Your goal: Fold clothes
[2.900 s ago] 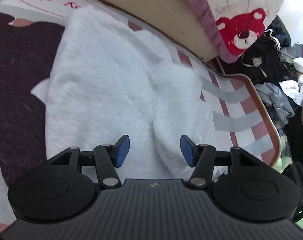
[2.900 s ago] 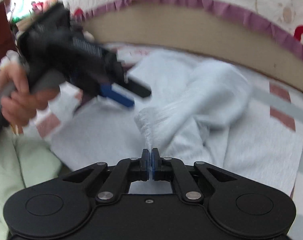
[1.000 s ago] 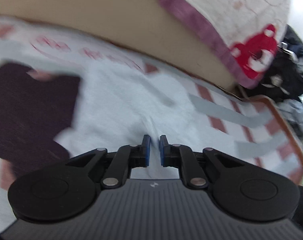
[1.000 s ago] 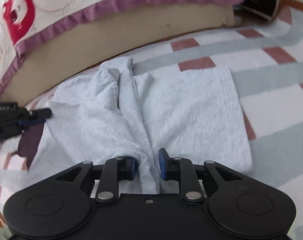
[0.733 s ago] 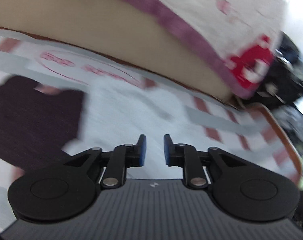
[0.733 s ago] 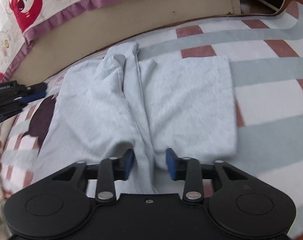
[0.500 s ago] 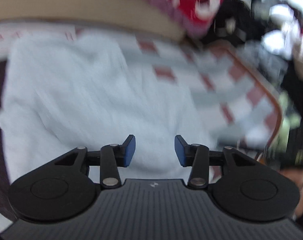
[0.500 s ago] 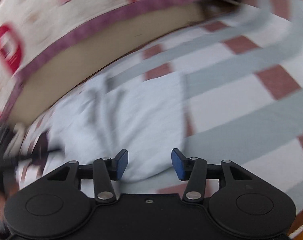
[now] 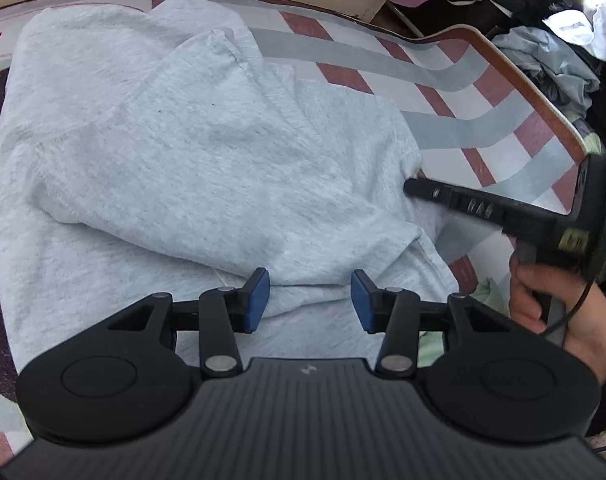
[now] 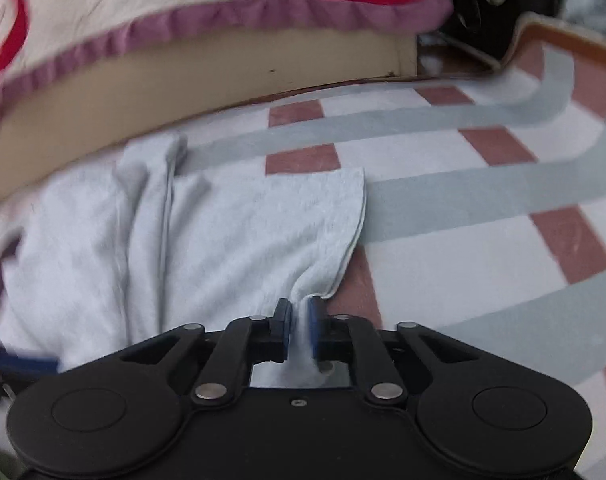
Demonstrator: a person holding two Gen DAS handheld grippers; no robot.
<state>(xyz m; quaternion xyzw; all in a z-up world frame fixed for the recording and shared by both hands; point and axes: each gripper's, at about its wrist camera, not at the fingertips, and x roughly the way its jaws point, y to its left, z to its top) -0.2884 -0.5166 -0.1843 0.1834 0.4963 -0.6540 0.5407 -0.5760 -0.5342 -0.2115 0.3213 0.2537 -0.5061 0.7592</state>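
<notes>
My right tongs [image 10: 299, 320] pinch the hem corner of the soft, light grey sweatshirt [image 9: 191, 152] spread on the striped rug [image 10: 483, 240] near its curved corner, while my left tongs [image 9: 305, 304] hover gaping above its near edge.

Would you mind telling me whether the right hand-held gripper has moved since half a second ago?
Yes. The right hand-held gripper has closed in on the light grey garment, now pinching its corner beside the red-and-grey checked rug.

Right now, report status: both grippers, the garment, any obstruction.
Left gripper open above the grey garment. Right gripper shut on the garment's corner. Garment bunched, half folded on the striped mat. Nothing in the way.
</notes>
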